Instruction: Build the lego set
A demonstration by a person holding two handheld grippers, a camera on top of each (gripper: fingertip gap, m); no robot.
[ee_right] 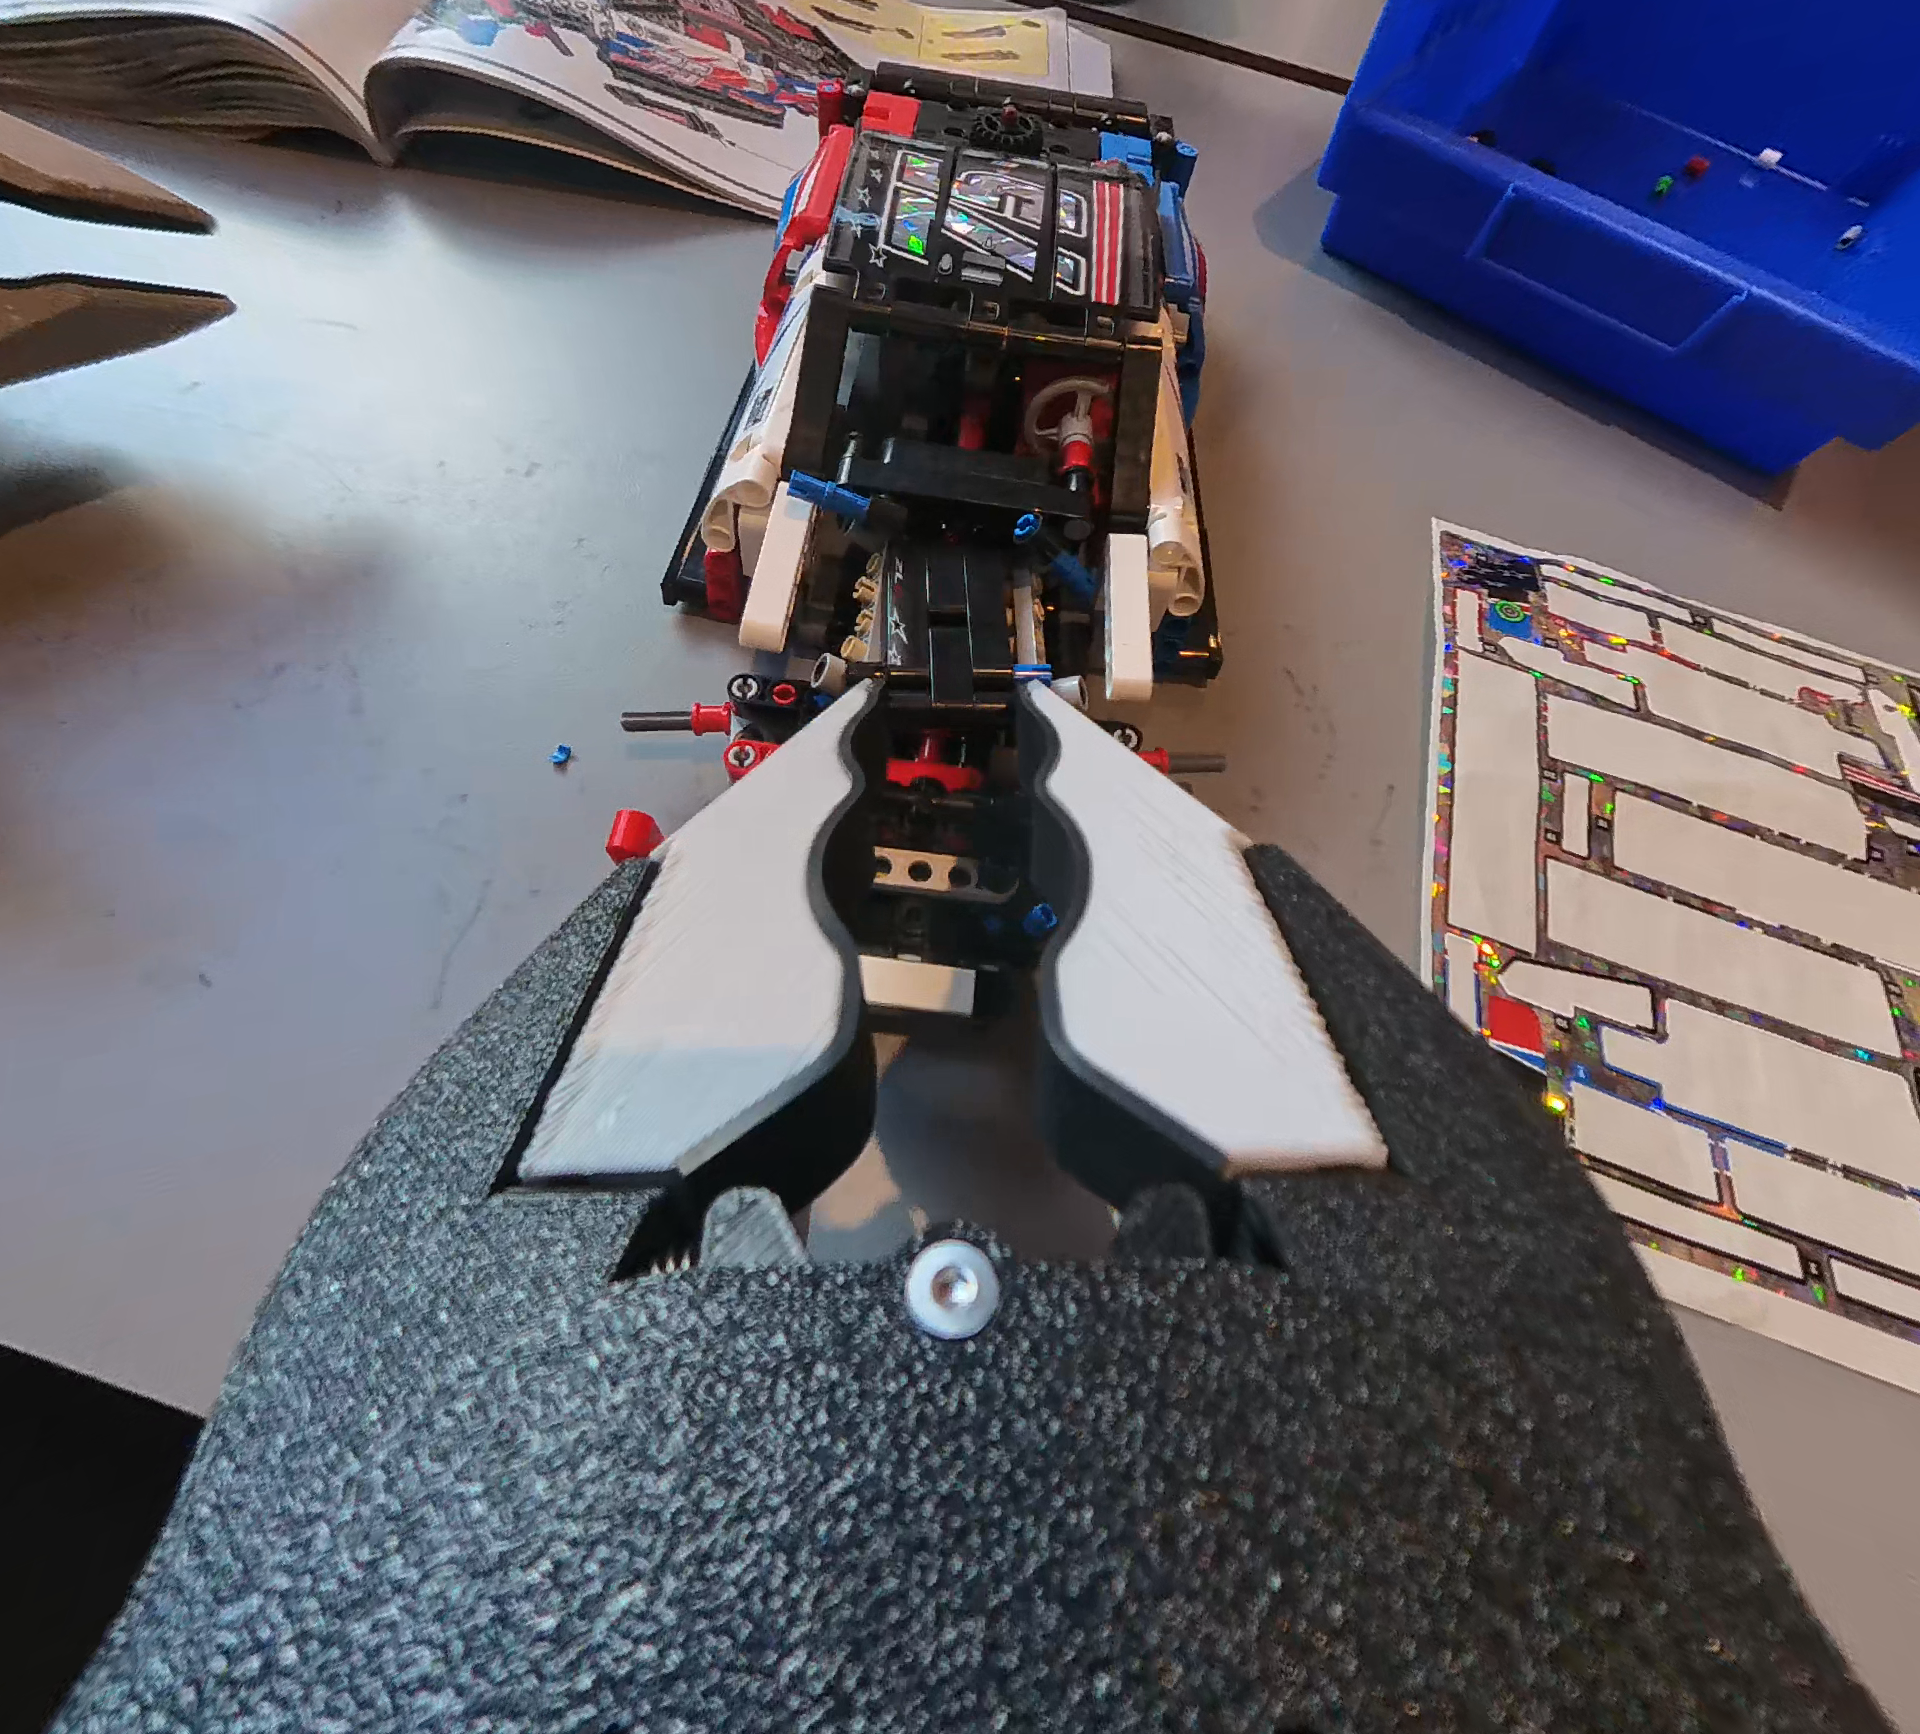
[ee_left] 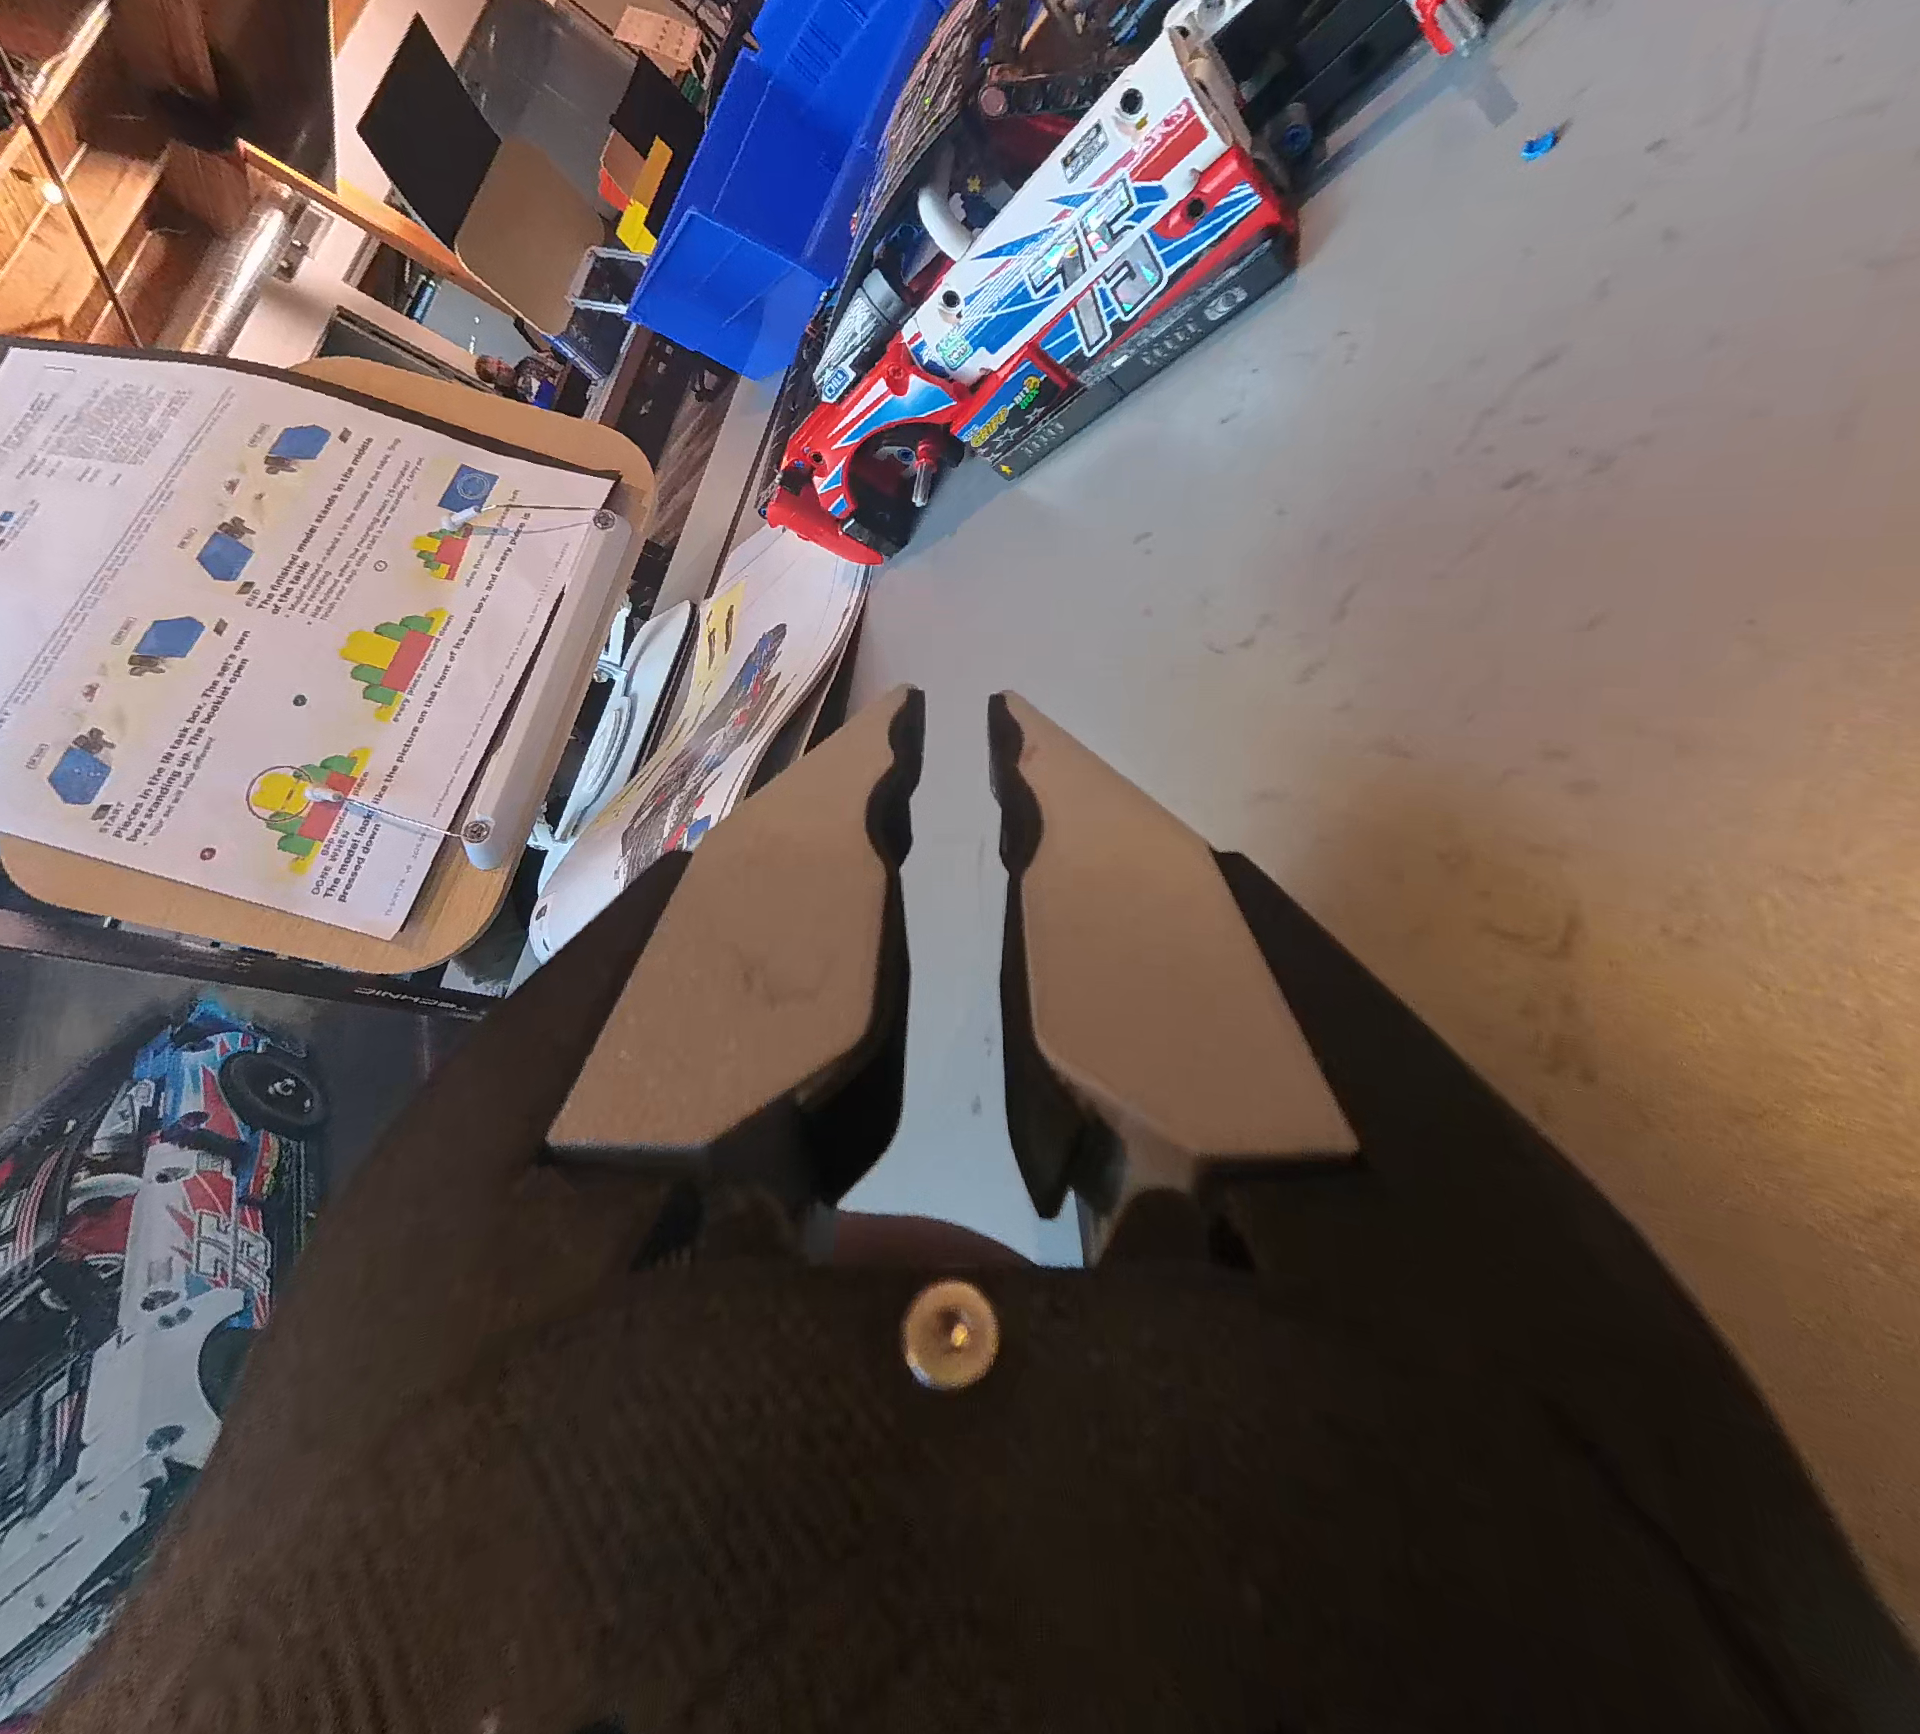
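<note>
In the right wrist view the lego car (ee_right: 977, 396) sits mid-frame on the table (ee_right: 364, 645). The open booklet (ee_right: 436, 1) lies upper left, the bin (ee_right: 1662, 157) upper right, the sticker sheet (ee_right: 1683, 905) at right.

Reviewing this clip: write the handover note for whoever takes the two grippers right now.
Left gripper: slightly open, empty, over bare grey table.
Right gripper: open, straddling the front of the red, white and blue lego race car; contact unclear.
Open instruction booklet behind the car, blue plastic bin with a few small parts and a used sticker sheet nearby; tiny blue piece loose on table.
Done: body, roof.
Left: open front end, wheels.
</note>
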